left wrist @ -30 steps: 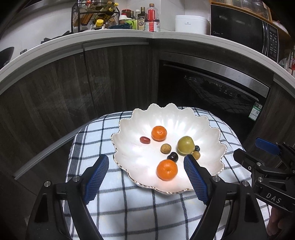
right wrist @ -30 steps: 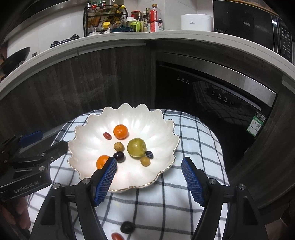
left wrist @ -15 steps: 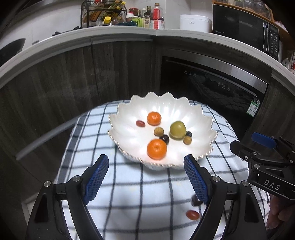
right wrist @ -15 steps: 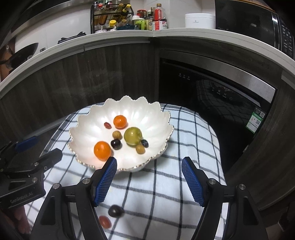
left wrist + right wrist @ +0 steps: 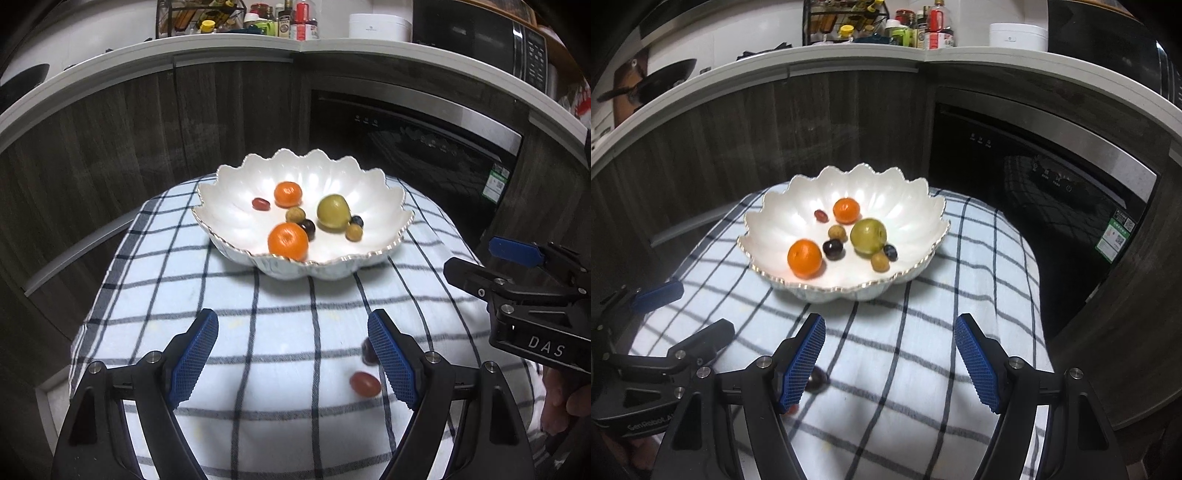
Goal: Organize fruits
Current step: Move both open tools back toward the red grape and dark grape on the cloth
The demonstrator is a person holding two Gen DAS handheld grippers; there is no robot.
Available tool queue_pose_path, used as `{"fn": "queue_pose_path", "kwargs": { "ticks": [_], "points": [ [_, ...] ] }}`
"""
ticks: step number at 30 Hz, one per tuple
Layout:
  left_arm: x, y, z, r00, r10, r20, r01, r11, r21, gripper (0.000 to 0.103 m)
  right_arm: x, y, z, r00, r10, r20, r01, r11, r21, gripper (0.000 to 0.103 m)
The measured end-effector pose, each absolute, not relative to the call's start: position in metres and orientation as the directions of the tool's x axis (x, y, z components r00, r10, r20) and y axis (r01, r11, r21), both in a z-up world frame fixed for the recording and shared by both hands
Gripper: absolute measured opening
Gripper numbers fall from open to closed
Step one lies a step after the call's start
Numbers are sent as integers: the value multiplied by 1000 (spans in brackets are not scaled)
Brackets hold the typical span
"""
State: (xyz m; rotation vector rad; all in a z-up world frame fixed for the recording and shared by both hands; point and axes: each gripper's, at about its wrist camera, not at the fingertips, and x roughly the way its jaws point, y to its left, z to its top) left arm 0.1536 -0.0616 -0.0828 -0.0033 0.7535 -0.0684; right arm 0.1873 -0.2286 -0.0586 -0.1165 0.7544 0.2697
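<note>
Fruits mostly sit in the white bowl [image 5: 236, 225]; a red tomato [image 5: 365, 383] and dark grape [image 5: 817, 379] lie on the checked cloth [image 5: 258, 332]. Both the left tool [image 5: 293, 362] and right tool [image 5: 890, 360] gape empty. Next, I judge: lower over a stray, close gently.

Bowl [image 5: 236, 218]: glossy white glazed ceramic, fluted, metallic-looking rim. Cloth [image 5: 229, 314] under it: matt woven fabric, pale with dark check lines. Left gripper [image 5: 291, 354] and right gripper [image 5: 890, 354]: matt black plastic bodies, bright metal screw heads, blue pads [image 5: 195, 360] with rough knurled grid. Cabinet fronts [image 5: 122, 129], upper left: matt dark woodgrain. Oven door [image 5: 424, 147], right: glossy black glass, brushed metal strip.
</note>
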Motion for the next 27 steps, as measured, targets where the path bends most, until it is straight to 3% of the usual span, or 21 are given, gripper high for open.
{"fn": "queue_pose_path", "kwargs": {
  "ticks": [12,19,27],
  "points": [
    [135,-86,-110,705,-105,-701,141,990,-6,81,176,-231,-89,644,240,-727,-367,930,-18,73],
    [132,-103,-125,689,-117,-716,200,979,32,70,174,-228,-105,603,305,-737,-476,879,-26,73],
    [134,-115,-137,676,-111,-729,218,974,54,65,182,-223,-118,547,370,-750,-565,825,-4,73]
  ]
}}
